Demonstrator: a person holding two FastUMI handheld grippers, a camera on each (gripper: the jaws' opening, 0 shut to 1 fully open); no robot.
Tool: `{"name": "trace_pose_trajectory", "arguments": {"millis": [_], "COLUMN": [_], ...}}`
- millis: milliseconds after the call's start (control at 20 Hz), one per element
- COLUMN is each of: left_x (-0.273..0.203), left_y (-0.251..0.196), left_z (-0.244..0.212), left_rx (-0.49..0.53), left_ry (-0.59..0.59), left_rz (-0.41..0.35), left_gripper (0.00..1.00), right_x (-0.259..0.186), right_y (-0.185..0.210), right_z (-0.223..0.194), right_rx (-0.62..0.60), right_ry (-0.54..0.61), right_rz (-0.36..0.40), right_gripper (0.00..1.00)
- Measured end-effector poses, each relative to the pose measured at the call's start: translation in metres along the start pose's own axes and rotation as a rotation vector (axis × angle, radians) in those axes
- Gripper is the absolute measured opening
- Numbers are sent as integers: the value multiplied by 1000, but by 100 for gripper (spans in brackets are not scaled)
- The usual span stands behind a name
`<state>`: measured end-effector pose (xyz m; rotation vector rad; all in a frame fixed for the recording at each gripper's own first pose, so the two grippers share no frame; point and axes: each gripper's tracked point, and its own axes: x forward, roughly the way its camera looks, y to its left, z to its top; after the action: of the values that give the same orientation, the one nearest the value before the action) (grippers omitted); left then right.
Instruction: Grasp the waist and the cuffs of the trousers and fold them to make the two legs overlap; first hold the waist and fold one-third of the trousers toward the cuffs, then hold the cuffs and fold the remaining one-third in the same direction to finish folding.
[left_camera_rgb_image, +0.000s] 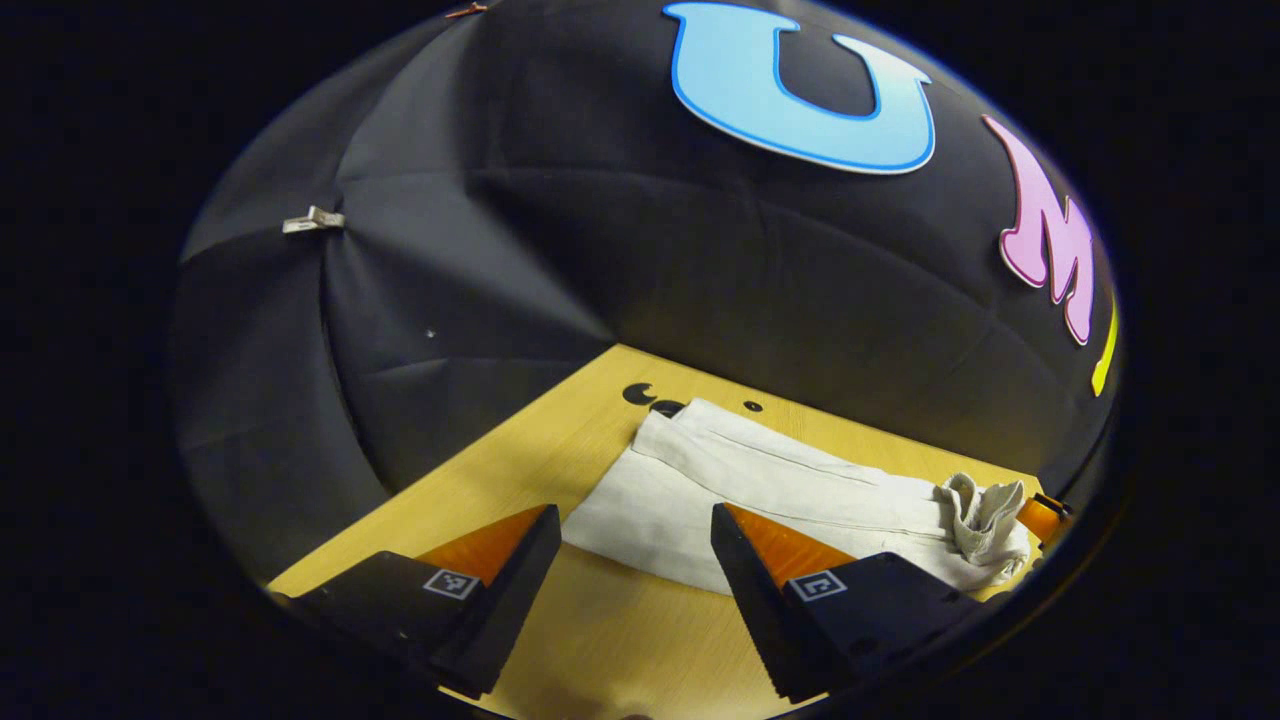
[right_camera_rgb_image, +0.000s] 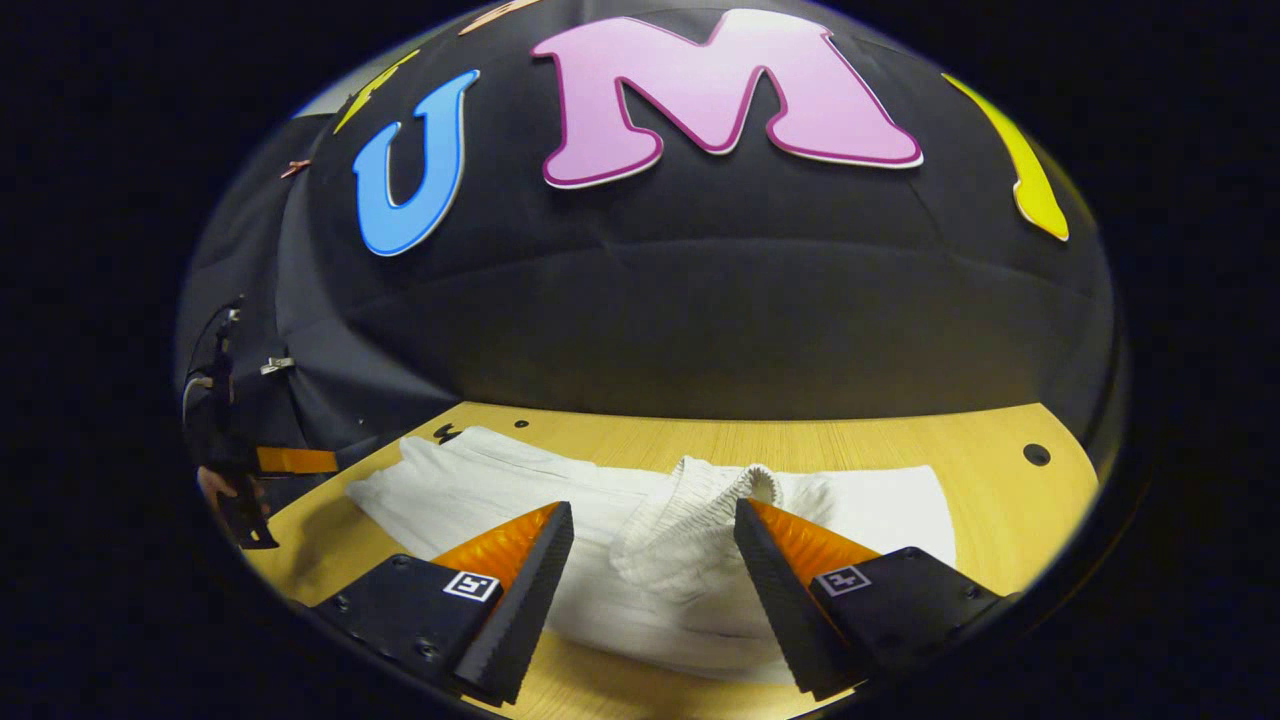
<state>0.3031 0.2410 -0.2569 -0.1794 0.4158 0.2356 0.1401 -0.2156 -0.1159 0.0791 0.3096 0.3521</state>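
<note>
Fingers of both the left gripper (left_camera_rgb_image: 632, 525) and right gripper (right_camera_rgb_image: 652, 520) released, above white trousers (right_camera_rgb_image: 560, 490) on the bench (right_camera_rgb_image: 1000, 450).

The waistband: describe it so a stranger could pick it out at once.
On the wooden table lie white trousers. Near their middle in the right gripper view, between the open right gripper fingers, the waistband stands up in a bunched, ribbed loop. The cloth around it lies flat and smooth.

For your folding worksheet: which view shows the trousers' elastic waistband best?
The right gripper view: the bunched waistband sits centred, close between the open right gripper fingers. The left gripper view shows the waistband small and crumpled at the trousers' far right end.
</note>
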Motion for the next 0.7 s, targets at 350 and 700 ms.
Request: {"name": "trace_pose_trajectory", "arguments": {"millis": [350,700], "left_x": [61,82], "left_y": [26,30], "left_z": [-17,-32], "left_rx": [79,236], "left_ry": [139,218], "left_rz": [49,49], "left_gripper": [96,98], "right_x": [-66,-104], "right_y": [-14,-37], "right_z": [-29,-60], "right_rx": [-112,-27], "right_ry": [60,118], "right_rz": [12,-23], "right_gripper": [98,98]}}
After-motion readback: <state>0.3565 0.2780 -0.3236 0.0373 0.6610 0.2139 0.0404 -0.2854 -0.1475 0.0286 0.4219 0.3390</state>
